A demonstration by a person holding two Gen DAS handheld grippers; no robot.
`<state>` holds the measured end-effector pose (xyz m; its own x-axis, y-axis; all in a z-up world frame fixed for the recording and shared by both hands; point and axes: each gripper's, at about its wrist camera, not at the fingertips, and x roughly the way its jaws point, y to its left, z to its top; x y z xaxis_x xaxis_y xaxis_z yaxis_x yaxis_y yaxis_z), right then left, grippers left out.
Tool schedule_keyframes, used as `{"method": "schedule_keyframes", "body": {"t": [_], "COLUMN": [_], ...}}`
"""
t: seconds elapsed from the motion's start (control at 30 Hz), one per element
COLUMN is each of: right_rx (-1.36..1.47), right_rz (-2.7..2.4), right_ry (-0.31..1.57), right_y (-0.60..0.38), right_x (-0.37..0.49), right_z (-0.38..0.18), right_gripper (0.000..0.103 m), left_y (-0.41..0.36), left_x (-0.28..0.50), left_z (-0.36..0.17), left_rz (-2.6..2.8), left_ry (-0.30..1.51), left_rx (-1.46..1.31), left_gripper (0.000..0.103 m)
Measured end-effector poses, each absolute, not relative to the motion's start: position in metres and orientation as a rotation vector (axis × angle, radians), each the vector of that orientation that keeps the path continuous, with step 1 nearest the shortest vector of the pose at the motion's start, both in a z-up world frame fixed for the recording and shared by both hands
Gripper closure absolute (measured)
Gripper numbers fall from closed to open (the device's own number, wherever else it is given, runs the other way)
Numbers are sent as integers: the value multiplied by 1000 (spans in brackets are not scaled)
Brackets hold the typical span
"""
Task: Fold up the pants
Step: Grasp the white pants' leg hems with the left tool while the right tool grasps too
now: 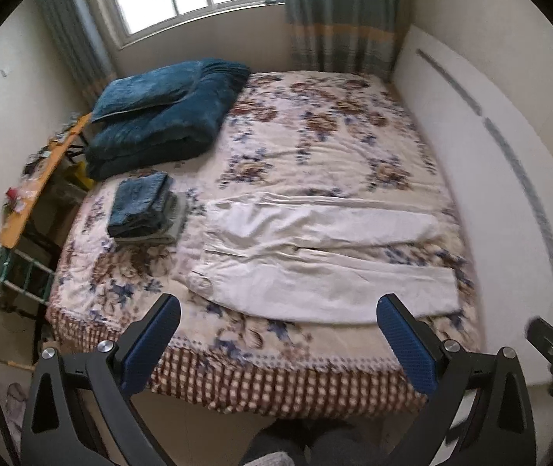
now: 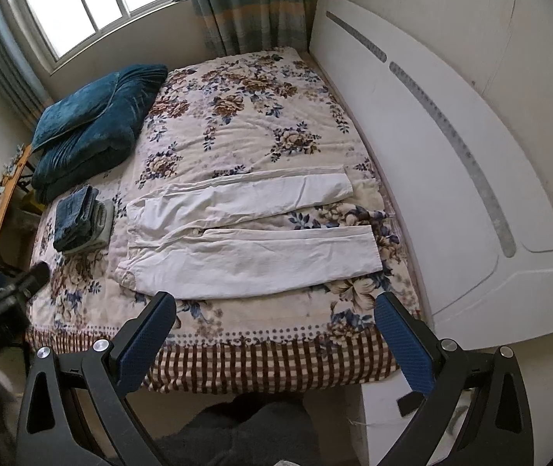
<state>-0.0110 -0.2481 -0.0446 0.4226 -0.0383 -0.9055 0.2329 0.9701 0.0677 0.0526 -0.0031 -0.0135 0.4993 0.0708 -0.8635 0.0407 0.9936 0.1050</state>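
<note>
Folding has not begun, by the look of it. At left centre of the frame a stack of folded clothes (image 2: 82,219), dark denim on top of grey, sits on the bed (image 2: 237,322), perhaps finished earlier work. Right of it the pants (image 2: 245,248), white and softly creased, lie flat across the floral quilted bedspread, waistband left, both legs spread apart toward the right. Every fold is left to do. Both the left hand-held gripper (image 1: 278,326) and right hand-held gripper (image 2: 276,324) hover empty, blue textured pads wide apart.
</note>
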Motion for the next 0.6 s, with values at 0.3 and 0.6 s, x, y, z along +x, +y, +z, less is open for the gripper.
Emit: {"method": "schedule_keyframes", "body": {"t": [0.3, 0.6], "right_rx": [335, 386], "right_rz": [-121, -185], "right_ry": [1238, 1363], "right_y": [-280, -250], "right_x": [97, 233], "right_z": [-152, -279], "right_gripper": [0, 0], "left_y": [22, 49], "left_x": [154, 269], "left_z": [-102, -213], "left_rz": [146, 83], "left_ry": [1170, 1317], "left_rx": [151, 221], "left_gripper": [0, 0]}}
